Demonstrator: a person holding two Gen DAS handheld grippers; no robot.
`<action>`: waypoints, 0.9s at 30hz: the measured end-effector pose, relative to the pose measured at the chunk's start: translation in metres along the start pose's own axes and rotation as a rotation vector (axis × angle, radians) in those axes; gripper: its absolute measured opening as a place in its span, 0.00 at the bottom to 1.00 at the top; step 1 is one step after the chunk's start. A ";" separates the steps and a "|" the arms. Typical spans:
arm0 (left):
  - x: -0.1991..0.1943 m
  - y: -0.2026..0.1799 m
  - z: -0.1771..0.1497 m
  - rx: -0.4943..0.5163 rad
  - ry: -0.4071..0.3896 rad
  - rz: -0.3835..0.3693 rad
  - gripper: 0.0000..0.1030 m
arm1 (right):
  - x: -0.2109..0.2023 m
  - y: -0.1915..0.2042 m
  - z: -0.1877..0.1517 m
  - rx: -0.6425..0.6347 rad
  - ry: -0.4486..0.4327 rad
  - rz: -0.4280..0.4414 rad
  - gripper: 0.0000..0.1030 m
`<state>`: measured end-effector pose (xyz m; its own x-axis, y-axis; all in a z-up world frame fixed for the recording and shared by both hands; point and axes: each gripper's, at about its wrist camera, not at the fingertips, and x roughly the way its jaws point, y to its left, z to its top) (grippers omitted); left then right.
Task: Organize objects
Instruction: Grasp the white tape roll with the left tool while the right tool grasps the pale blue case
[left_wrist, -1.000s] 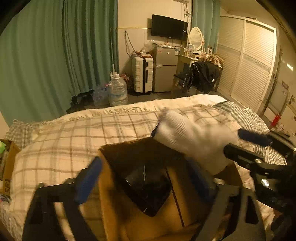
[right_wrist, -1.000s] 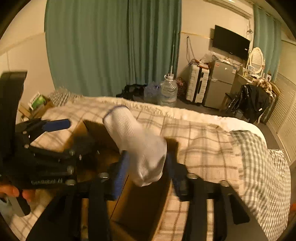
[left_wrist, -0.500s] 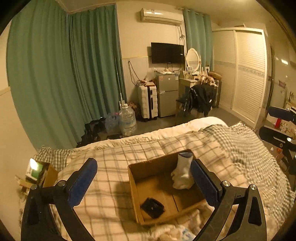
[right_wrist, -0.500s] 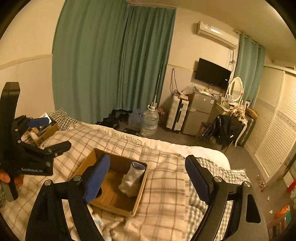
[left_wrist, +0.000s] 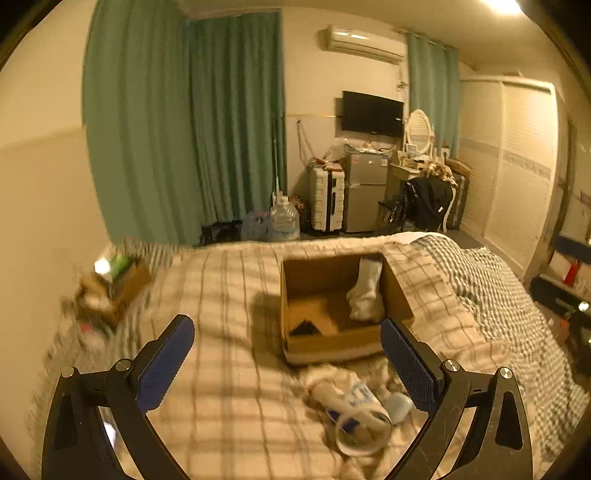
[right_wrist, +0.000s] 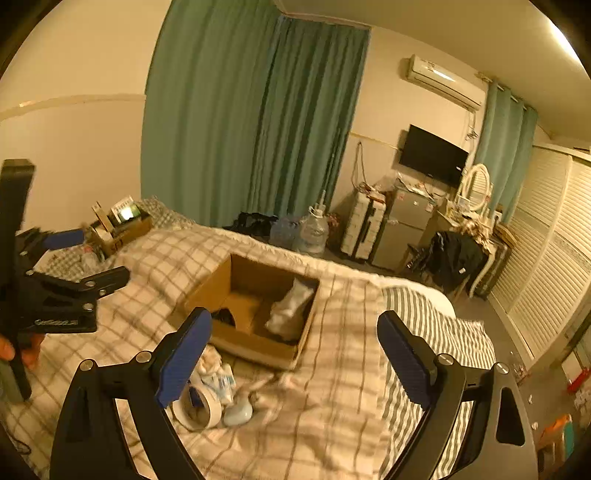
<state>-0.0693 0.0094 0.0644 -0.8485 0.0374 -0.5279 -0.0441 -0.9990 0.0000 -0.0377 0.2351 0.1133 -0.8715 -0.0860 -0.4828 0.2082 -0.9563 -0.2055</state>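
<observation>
Both tools, the left tool (left_wrist: 286, 349) and the right tool (right_wrist: 293, 343), hung wide open and empty above the bed (left_wrist: 229, 387). A white sock (left_wrist: 365, 291) stood inside the cardboard box (left_wrist: 332, 345) beside a dark item (left_wrist: 303, 328), so one drop-off looked finished. Next would likely come a reach down to the loose pile just in front of the box: a tape roll (right_wrist: 197, 406) and a small pale bottle (right_wrist: 237, 412). Only the right view showed the left tool from outside, gripped in a hand (right_wrist: 16, 349).
</observation>
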 end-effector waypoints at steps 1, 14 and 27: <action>0.004 0.001 -0.007 -0.028 0.012 0.002 1.00 | 0.003 0.004 -0.008 0.003 0.002 -0.010 0.89; 0.105 -0.038 -0.123 0.007 0.225 0.058 1.00 | 0.132 0.032 -0.122 -0.005 0.236 -0.088 0.89; 0.147 -0.054 -0.159 0.008 0.401 -0.073 0.03 | 0.154 0.040 -0.140 -0.004 0.312 -0.019 0.88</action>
<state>-0.1083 0.0654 -0.1480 -0.5697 0.0948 -0.8163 -0.1020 -0.9938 -0.0442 -0.1019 0.2230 -0.0886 -0.6971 0.0228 -0.7166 0.1953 -0.9556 -0.2204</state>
